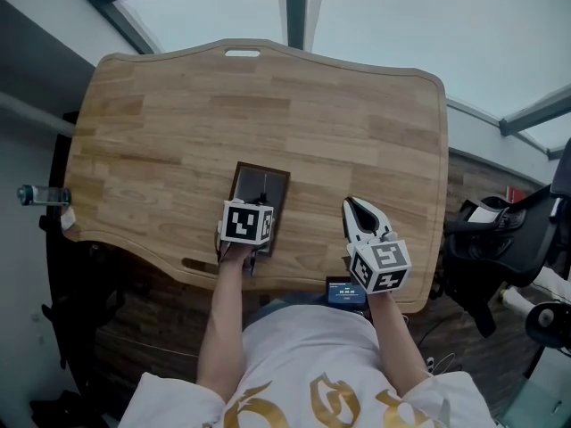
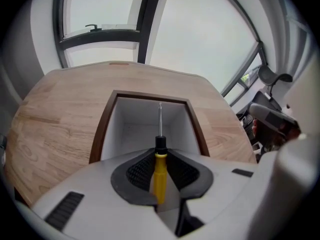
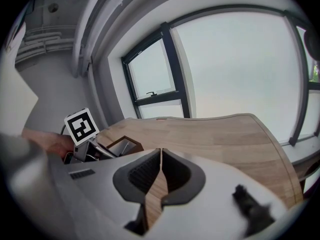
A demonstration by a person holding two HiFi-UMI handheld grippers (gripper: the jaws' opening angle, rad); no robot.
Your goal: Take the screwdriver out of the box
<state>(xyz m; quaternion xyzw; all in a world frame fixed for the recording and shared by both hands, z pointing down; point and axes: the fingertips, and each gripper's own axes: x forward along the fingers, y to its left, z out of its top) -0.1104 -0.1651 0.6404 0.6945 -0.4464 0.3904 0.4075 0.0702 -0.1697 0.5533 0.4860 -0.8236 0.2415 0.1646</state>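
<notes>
The screwdriver [image 2: 159, 173] has a yellow handle, a black collar and a thin metal shaft. My left gripper [image 2: 160, 155] is shut on the handle, and the shaft points into the box [image 2: 148, 118]. This box has a dark brown rim and white inner walls, and it stands on the wooden table [image 1: 178, 132] near the front edge. In the head view the left gripper's marker cube [image 1: 247, 222] hangs over the box [image 1: 272, 178]. My right gripper [image 1: 353, 206] rests to the right of the box, shut with nothing between its pads [image 3: 150, 171].
A small dark device with a screen [image 1: 346, 291] sits at the table's near edge by my right hand. A black chair and gear [image 1: 500, 230] stand off the right side. A bottle [image 1: 40, 194] is off the left edge. Windows lie beyond the table.
</notes>
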